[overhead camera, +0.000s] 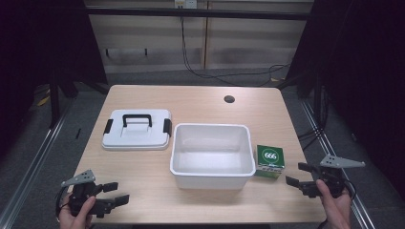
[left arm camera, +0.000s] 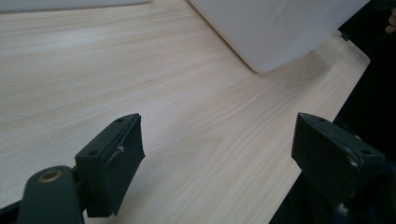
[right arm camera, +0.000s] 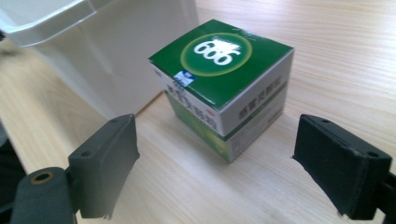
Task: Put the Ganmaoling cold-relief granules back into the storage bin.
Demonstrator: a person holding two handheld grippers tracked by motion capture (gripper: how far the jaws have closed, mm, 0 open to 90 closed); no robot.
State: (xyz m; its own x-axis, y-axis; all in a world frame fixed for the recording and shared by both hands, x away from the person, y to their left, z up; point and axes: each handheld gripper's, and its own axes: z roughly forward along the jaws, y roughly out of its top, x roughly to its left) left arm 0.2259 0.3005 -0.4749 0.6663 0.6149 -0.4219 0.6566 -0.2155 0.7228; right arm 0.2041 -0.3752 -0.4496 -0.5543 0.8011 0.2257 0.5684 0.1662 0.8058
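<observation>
The right hand-held gripper point(overhead camera: 297, 174) is spread wide and empty, its jaws aimed at the green-and-white cardboard box marked 666 point(right arm camera: 224, 84), near but not touching. The box stands on the pale wooden tabletop point(overhead camera: 200, 102), just beside the white rectangular plastic bin point(overhead camera: 211, 169). The left hand-held gripper point(overhead camera: 116, 192) gapes empty.

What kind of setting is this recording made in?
Probably a lab or data-collection workspace: a bare wooden table fenced by dark metal framing, loose cables on the floor behind, staged props only.

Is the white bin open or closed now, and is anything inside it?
Open and empty: the white bin shows a bare inside, and its lid lies beside it on the table.
</observation>
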